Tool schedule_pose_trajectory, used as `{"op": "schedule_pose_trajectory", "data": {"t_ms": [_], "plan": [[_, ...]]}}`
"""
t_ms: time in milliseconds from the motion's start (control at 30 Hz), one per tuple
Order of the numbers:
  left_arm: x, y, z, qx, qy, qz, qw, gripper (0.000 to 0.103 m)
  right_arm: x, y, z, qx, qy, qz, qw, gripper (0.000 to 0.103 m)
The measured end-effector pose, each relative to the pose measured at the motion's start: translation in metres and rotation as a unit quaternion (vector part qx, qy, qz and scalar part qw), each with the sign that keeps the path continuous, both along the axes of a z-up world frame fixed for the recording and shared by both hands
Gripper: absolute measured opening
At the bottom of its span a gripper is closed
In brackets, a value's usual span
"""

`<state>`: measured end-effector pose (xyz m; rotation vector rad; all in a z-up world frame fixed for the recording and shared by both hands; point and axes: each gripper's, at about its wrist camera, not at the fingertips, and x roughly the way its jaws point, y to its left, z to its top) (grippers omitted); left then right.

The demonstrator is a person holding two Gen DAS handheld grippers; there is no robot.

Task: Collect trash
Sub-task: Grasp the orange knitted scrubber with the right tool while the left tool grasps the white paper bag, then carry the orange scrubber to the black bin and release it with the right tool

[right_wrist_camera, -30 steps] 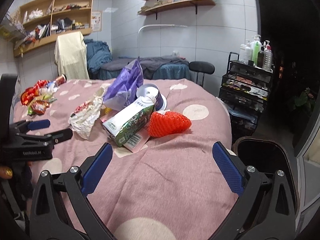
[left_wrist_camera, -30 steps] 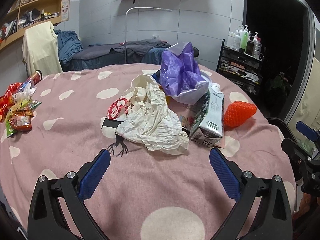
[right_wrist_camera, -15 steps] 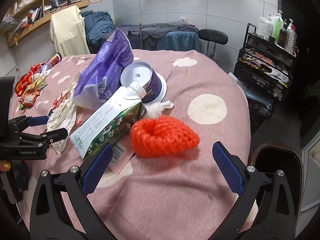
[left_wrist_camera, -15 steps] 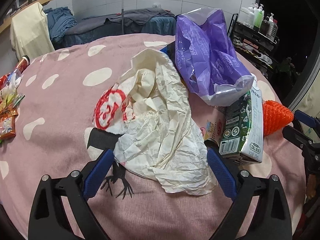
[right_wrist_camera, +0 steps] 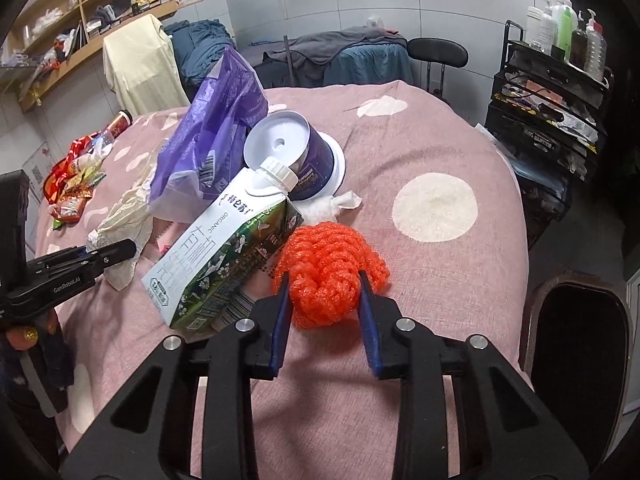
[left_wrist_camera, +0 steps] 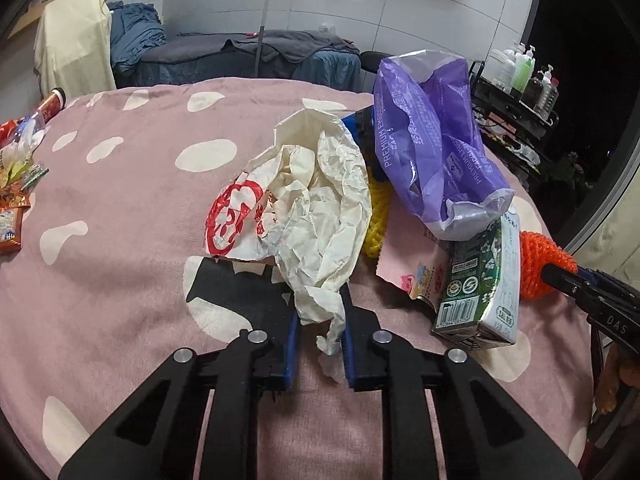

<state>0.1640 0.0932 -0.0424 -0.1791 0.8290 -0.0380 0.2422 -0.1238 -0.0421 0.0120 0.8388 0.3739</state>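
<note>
In the left wrist view a crumpled white paper wrapper [left_wrist_camera: 320, 200] with a red logo lies on the pink spotted tablecloth [left_wrist_camera: 120, 240]. My left gripper [left_wrist_camera: 318, 308] is shut on its near tail. In the right wrist view an orange foam net [right_wrist_camera: 332, 264] lies beside a green and white milk carton [right_wrist_camera: 224, 252]. My right gripper [right_wrist_camera: 323, 280] straddles the net, jaws closing, and both blue pads touch its sides. A purple plastic bag [left_wrist_camera: 432, 152] leans over the pile behind the carton. The right gripper's tip [left_wrist_camera: 560, 276] also shows at the net in the left view.
A purple and white tub [right_wrist_camera: 296, 156] lies on its side behind the carton, with a white tissue [right_wrist_camera: 336, 204] by it. Snack wrappers [right_wrist_camera: 72, 184] are heaped at the table's far left. A dark bin [right_wrist_camera: 576, 340] stands off the right edge, and a yellow net [left_wrist_camera: 376, 216] peeks out under the paper.
Both grippers moved forward to the pile and their jaws closed from wide open, the left onto the paper wrapper, the right around the orange net.
</note>
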Motion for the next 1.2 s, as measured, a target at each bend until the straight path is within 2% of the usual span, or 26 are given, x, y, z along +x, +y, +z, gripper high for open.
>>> {"op": "schedule_pose_trajectory", "data": {"t_ms": [333, 467, 700, 833, 1000, 1200], "plan": [[-0.041, 0.006, 0.027, -0.023, -0.072, 0.022, 0.9969, 0.013, -0.037, -0.018, 0.023, 0.036, -0.044, -0.019, 0.998, 0.031], [-0.059, -0.004, 0.040, -0.034, -0.098, 0.012, 0.9945, 0.013, -0.055, -0.029, 0.029, 0.046, -0.060, -0.034, 0.997, 0.031], [-0.073, -0.047, 0.062, -0.031, -0.142, -0.051, 0.9881, 0.013, -0.087, -0.065, 0.035, 0.065, -0.081, -0.076, 0.992, 0.031], [-0.073, -0.076, 0.070, -0.031, -0.157, -0.095, 0.9825, 0.013, -0.101, -0.098, 0.036, 0.070, -0.087, -0.120, 0.987, 0.031], [-0.067, -0.113, 0.069, -0.032, -0.154, -0.151, 0.9760, 0.013, -0.114, -0.143, 0.029, 0.062, -0.084, -0.178, 0.978, 0.031], [-0.055, -0.153, 0.059, -0.041, -0.134, -0.207, 0.9683, 0.013, -0.121, -0.196, 0.008, 0.056, -0.057, -0.248, 0.966, 0.031]]}}
